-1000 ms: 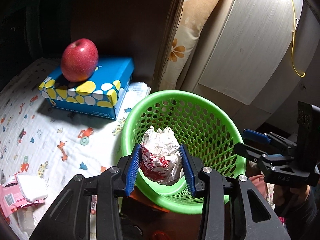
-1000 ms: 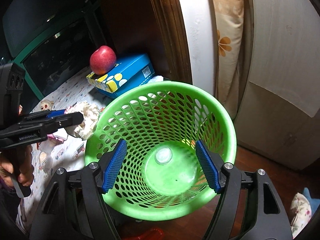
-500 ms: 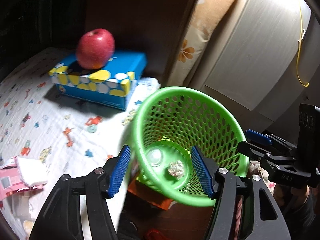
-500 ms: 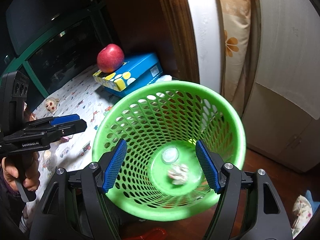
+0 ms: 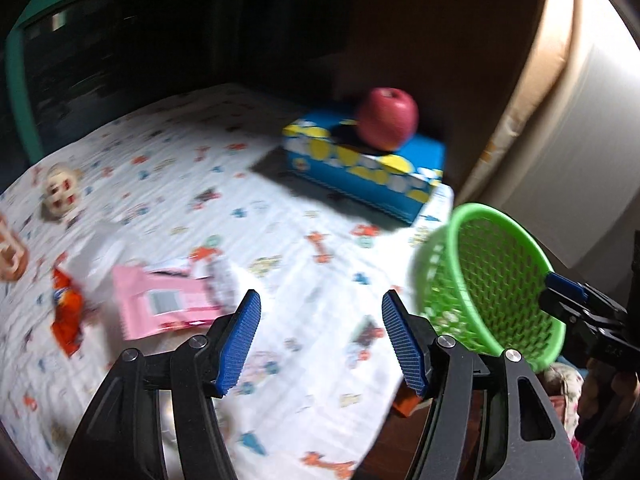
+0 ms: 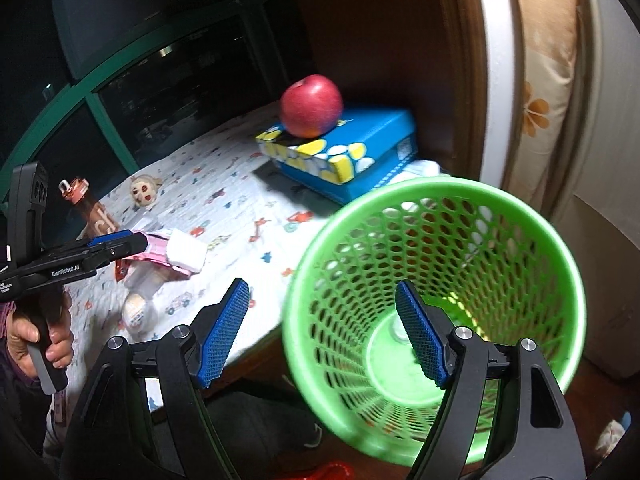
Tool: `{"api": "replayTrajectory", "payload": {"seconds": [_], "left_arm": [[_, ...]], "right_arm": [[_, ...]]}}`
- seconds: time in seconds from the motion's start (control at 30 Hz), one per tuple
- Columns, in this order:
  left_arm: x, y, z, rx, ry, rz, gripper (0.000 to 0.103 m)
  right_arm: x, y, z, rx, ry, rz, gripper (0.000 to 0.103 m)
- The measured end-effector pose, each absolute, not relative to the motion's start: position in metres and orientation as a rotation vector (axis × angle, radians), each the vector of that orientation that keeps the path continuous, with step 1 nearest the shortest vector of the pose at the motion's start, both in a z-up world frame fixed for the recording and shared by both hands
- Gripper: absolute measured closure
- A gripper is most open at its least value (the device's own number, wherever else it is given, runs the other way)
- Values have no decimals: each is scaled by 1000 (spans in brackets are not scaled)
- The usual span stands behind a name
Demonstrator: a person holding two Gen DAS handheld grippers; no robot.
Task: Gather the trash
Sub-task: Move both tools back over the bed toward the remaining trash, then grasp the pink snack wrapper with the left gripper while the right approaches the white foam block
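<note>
My left gripper (image 5: 321,296) is open and empty above the printed cloth. Just ahead and to its left lie a pink packet (image 5: 160,308) and an orange wrapper (image 5: 66,312). The green mesh basket (image 5: 500,280) stands off the table's right edge. My right gripper (image 6: 322,282) hovers at the basket's (image 6: 440,200) left rim, its jaws opening with nothing gripped; its right finger overlaps the basket's inside. From the right wrist, the left gripper (image 6: 136,240) sits over the pink packet (image 6: 160,252) and a white tissue (image 6: 186,254). The right gripper (image 5: 546,292) shows beside the basket.
A red apple (image 6: 312,106) rests on a blue tissue box (image 6: 360,152) at the table's back. A doll head (image 6: 142,192) and an orange-capped bottle (image 6: 88,208) are at the far left. A small round packet (image 6: 138,314) lies near the front edge. A cabinet rises at right.
The left gripper let the crumpled paper drop into the basket, then swung left over the table. The right gripper also shifted left, so the basket now sits to its right.
</note>
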State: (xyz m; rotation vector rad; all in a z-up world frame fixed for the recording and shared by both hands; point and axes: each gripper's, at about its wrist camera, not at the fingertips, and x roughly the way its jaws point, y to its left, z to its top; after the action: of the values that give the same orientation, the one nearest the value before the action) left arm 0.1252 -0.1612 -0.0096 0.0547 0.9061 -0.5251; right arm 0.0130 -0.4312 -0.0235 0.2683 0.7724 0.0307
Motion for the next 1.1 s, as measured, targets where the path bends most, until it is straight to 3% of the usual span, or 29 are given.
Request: {"api": "replayTrajectory", "payload": {"seconds": [0.27,0.77,0.93,1.07,1.1], "left_arm": [[152,-82,-28,-94,939,-331,42],[188,-56,-74,-261,1055,-337,43],[193,-58,-80,-299,1068,-381,55],[195,-59,-82,-319,1067,-420,81],[194,-59,-82,-324,1064,-427,83]], "right_arm": [[44,-384,-23,245,780,137,28],[104,-316,-45,280,844,297,28],[112,-309,-52,289,864,301,28],[117,-307,-58,289,878,304,28],[119,-307,-59,291,881,305,28]]}}
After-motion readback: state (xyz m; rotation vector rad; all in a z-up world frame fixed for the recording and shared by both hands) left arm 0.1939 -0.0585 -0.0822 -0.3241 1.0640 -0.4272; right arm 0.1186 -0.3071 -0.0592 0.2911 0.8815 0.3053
